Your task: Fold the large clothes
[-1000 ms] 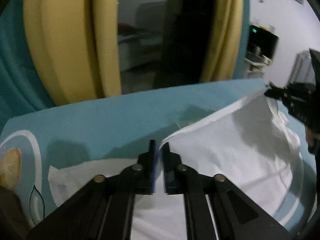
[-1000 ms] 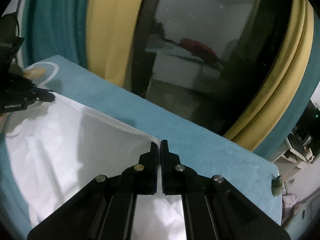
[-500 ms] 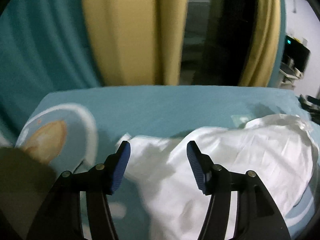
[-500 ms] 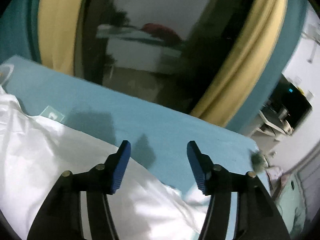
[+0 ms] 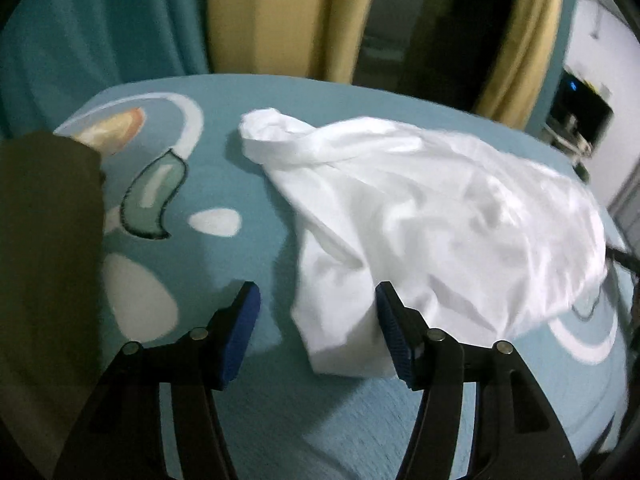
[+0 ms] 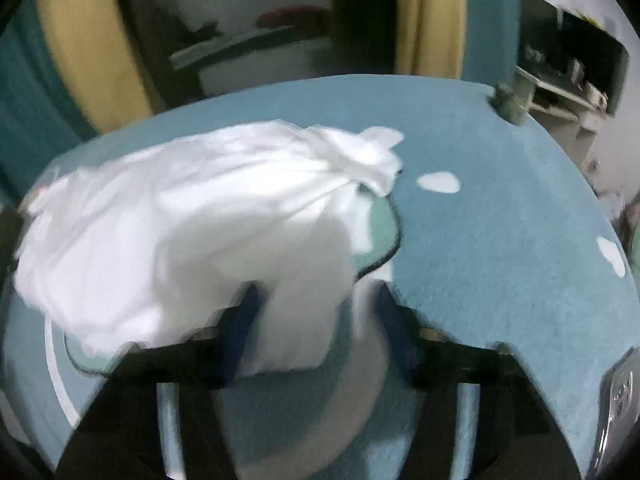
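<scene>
We see the shirt (image 5: 432, 216) rumpled across the tabletop (image 5: 256, 128); our left hand-held gripper (image 5: 318, 324) and right hand-held gripper (image 6: 316, 320) both gape wide, holding nothing.

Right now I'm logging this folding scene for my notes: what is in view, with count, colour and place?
white garment: one, white, lying crumpled on the blue mat, a corner of it between each gripper's open fingers.
blue mat: one, teal-blue with white and green shapes, under the garment.
curtains: yellow and teal, hanging behind the mat.
dark glass door: one, between the curtains, with reflections.
shelf with a dark appliance: one, at the right edge; details blurred.
olive sleeve: one, at the left edge of the left wrist view.
left gripper: one, black with blue pads, open.
right gripper: one, black with blue pads, open, blurred.
</scene>
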Demonstrator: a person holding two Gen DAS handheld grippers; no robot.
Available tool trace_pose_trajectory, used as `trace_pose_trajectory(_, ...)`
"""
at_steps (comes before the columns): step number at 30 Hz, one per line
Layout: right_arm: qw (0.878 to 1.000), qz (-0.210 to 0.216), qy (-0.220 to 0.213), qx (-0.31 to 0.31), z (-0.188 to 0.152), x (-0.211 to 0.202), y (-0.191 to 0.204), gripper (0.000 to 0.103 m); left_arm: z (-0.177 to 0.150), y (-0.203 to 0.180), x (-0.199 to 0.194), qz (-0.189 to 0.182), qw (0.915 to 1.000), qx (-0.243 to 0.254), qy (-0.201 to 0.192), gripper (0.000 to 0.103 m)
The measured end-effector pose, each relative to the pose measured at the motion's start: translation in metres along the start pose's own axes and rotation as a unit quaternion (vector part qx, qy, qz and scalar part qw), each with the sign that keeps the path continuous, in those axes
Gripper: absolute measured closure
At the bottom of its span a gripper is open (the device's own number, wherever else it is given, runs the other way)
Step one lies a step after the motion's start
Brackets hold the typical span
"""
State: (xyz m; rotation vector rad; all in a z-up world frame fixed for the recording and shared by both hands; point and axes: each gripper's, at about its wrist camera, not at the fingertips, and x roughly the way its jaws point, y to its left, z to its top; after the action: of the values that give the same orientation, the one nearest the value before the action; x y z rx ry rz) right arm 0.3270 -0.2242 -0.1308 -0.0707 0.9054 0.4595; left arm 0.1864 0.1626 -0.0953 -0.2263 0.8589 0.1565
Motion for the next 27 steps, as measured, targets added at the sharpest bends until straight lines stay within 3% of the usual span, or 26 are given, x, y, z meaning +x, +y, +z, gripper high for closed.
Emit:
trace_pose_trajectory(1,1.000,0.019,0.003,0.000,-0.002,-0.003,0.003,0.095,-0.001,-0.004,-0.001,0.001,0.9999,0.012,-0.001,0.063)
trace_pose_trajectory(2,1.000,0.012,0.001,-0.013,-0.005,-0.006,0.010,0.095,-0.002,-0.008,-0.001,-0.005,0.9997,0.023,0.001,0.088)
trace_pose_trajectory(4,1.000,0.011,-0.004,-0.022,-0.010,-0.013,0.017,0.096,-0.004,-0.012,-0.006,-0.006,0.9996,0.027,-0.002,0.092)
trace_pose_trajectory(10,0.999,0.010,-0.045,-0.020,-0.021,-0.059,0.017,0.097,-0.012,-0.015,-0.038,-0.013,0.9993,0.026,-0.024,0.093)
trace_pose_trajectory(15,0.998,0.005,-0.051,-0.023,-0.039,-0.087,0.017,0.097,-0.021,-0.016,-0.067,-0.029,0.9990,0.019,-0.030,0.093)
trace_pose_trajectory(27,0.999,0.016,-0.028,0.019,-0.093,-0.100,0.003,0.097,-0.074,-0.009,-0.079,-0.048,0.9986,-0.006,0.022,0.093)
